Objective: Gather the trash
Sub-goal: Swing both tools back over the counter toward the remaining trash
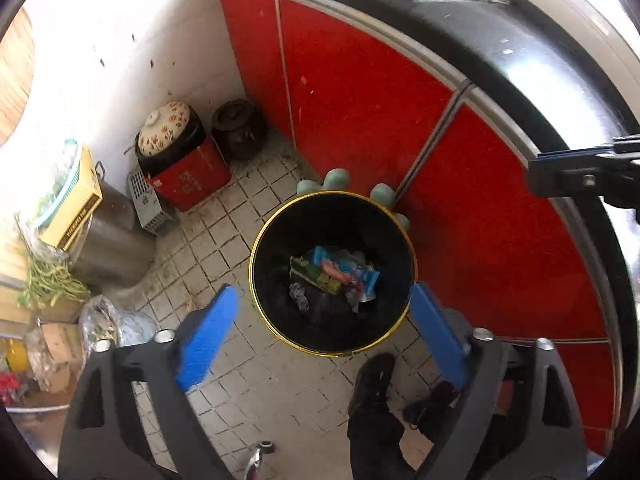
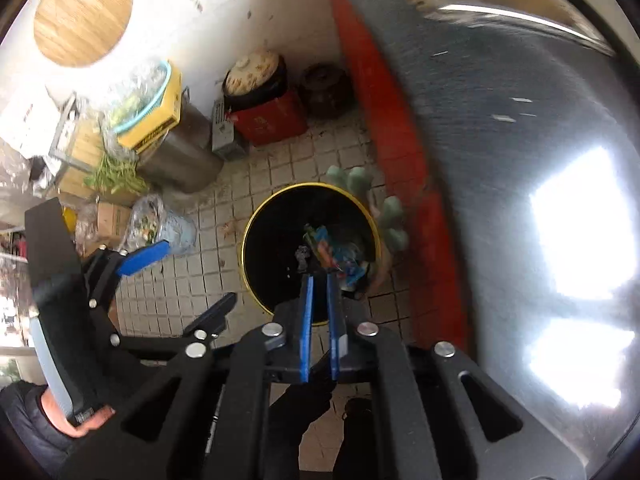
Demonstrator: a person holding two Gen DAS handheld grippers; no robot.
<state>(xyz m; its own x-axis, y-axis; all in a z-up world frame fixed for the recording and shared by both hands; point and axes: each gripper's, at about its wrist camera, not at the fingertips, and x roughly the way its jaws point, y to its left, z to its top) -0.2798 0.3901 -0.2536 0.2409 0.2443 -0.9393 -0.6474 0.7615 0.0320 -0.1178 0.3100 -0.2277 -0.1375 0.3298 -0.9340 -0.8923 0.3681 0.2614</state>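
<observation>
A black trash bin with a gold rim [image 1: 256, 248] stands on the tiled floor against the red cabinet. Colourful wrappers and crumpled plastic [image 1: 334, 276] lie at its bottom. My left gripper [image 1: 324, 290] hangs above the bin's near rim, open wide, with nothing between its blue pads [image 1: 208, 336]. In the right wrist view the bin [image 2: 246, 248] and its wrappers [image 2: 332, 252] sit just beyond my right gripper [image 2: 319, 277], whose blue pads stand a narrow gap apart with nothing between them. The left gripper [image 2: 180, 280] shows at the left of that view, held in a hand.
Teal rubber gloves [image 1: 336, 182] hang behind the bin. Red cabinet doors [image 1: 360, 100] under a steel counter [image 2: 520, 160] close the right side. Clay pots, a red box [image 1: 192, 176], a steel pot, a yellow carton, green beans and plastic bags crowd the left. Dark shoes [image 1: 372, 380] stand near the bin.
</observation>
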